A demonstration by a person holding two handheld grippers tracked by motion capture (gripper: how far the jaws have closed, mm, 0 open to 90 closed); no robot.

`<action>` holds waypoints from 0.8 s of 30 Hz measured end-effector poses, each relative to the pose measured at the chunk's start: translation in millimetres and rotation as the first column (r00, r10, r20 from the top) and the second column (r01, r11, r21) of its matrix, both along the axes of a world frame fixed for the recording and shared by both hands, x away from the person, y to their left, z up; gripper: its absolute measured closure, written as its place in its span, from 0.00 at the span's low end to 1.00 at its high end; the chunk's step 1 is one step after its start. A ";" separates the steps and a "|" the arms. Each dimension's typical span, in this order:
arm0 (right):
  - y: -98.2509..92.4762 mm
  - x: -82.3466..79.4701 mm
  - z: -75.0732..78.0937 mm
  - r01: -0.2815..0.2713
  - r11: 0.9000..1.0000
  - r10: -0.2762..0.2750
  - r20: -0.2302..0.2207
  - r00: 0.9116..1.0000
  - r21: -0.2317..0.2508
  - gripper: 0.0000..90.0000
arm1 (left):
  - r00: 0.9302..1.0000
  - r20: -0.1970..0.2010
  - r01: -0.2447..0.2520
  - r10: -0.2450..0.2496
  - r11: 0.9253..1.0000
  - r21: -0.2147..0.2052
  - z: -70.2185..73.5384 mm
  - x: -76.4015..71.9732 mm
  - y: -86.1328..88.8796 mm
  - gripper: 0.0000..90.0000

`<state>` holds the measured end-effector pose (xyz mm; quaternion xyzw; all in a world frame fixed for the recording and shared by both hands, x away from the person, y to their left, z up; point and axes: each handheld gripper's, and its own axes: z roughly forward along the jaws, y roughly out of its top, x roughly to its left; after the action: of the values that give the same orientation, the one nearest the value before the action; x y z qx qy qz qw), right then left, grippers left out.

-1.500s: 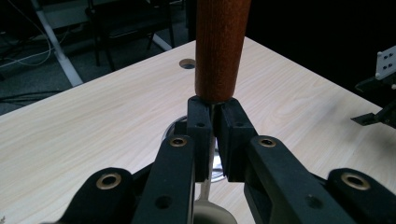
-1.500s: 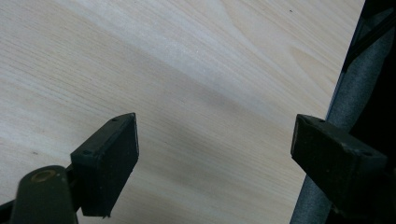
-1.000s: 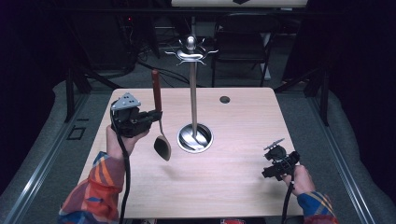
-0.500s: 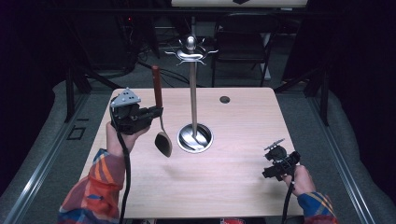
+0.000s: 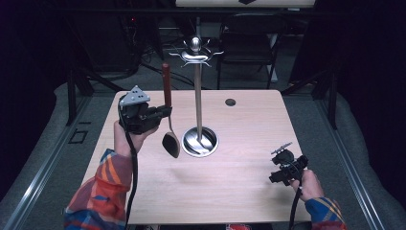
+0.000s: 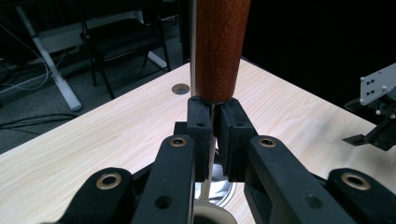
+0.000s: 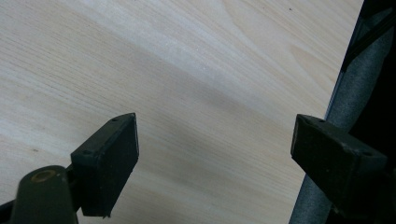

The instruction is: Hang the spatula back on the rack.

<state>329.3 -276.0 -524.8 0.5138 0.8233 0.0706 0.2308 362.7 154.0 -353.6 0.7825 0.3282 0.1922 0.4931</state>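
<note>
Holding a spoon [image 5: 168, 125] upright by its thin metal neck, the left gripper [image 5: 163, 113] stands above the table [image 5: 239, 191] just to the left of the utensil stand [image 5: 197, 96]. Its 2 jaws are pressed nearly together on the neck, right under the red-brown wooden handle, with the dark bowl hanging below them, just off the wood. I judge the step in hand to be carrying the spoon to the stand for hanging. The next move seems to call for lifting it higher, since the hooks at the stand's top sit well above the gripper, and then bringing the handle's end up to 1 of them.

The right gripper [image 5: 286, 165] rests low near the table's right front edge, well apart from the left one, its jaws spread wide with nothing between them.

The left gripper view gives the clamp itself: pads [image 6: 200, 128] squeezing the sliver of metal beneath the handle, and the stand's base [image 6: 219, 189] just beyond. The high view supplies the hooks and the spoon's bowl. The right gripper view has bare wood grain between its open pads [image 7: 109, 161].
</note>
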 end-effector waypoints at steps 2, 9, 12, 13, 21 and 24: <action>-0.4 0.6 1.3 -0.008 1.000 0.008 -0.022 1.000 -0.011 0.16 | 1.000 -0.006 0.013 -0.013 1.000 -0.012 -0.2 1.9 -3.6 0.94; -1.1 0.7 1.4 -0.008 1.000 0.008 -0.024 1.000 -0.007 0.16 | 1.000 -0.010 0.017 -0.017 1.000 -0.008 0.5 8.4 -10.4 0.94; -1.1 0.8 1.4 -0.009 1.000 0.009 -0.025 1.000 -0.007 0.16 | 1.000 -0.012 0.020 -0.020 1.000 -0.005 1.2 9.8 -12.4 0.94; -1.1 0.7 1.5 -0.009 1.000 0.009 -0.025 1.000 -0.006 0.16 | 1.000 -0.012 0.023 -0.023 1.000 -0.004 1.4 11.2 -14.8 0.94; -1.2 0.2 2.2 -0.008 1.000 0.008 -0.022 1.000 0.000 0.16 | 0.999 -0.018 0.027 -0.027 1.000 -0.001 1.7 14.6 -21.2 0.94; -1.2 0.2 2.1 -0.007 1.000 0.007 -0.020 1.000 0.003 0.16 | 1.000 -0.020 0.025 -0.025 1.000 0.000 1.8 15.5 -21.6 0.94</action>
<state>329.5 -277.1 -522.7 0.5118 0.8273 0.0674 0.2217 378.2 132.4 -351.8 0.7883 0.3232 0.1784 0.4922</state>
